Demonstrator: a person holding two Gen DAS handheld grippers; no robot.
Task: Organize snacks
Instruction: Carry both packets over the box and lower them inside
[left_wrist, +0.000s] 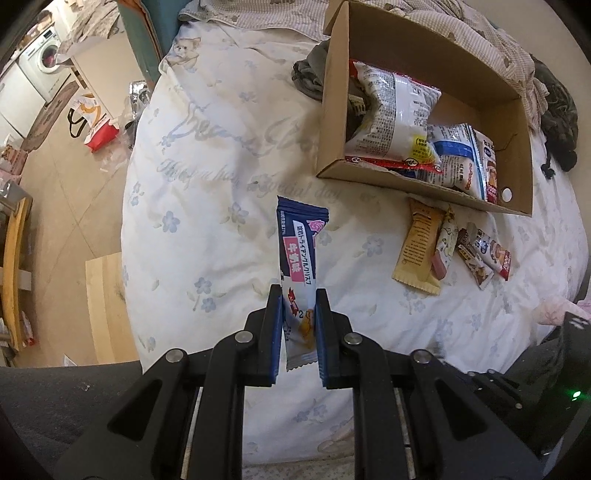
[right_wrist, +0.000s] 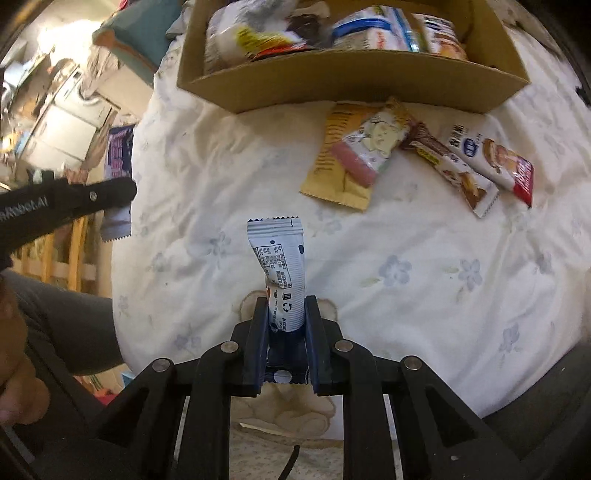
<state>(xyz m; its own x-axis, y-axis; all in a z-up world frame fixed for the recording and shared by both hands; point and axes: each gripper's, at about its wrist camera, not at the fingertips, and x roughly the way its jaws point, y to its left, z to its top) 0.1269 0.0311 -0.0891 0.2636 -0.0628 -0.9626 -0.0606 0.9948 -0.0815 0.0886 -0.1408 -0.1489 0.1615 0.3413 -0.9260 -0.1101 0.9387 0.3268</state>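
The left hand-held gripper (left_wrist: 298, 314) clamps a navy-and-white snack stick packet (left_wrist: 300, 254), long axis pointing forward; the right hand-held gripper (right_wrist: 286, 321) clamps a white printed snack sachet (right_wrist: 279, 262) likewise, above the floral white bed (right_wrist: 406, 277).

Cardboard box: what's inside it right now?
The cardboard box holds a big white bag leaning over a blue-and-white bag and another packet. Anything beneath is covered.
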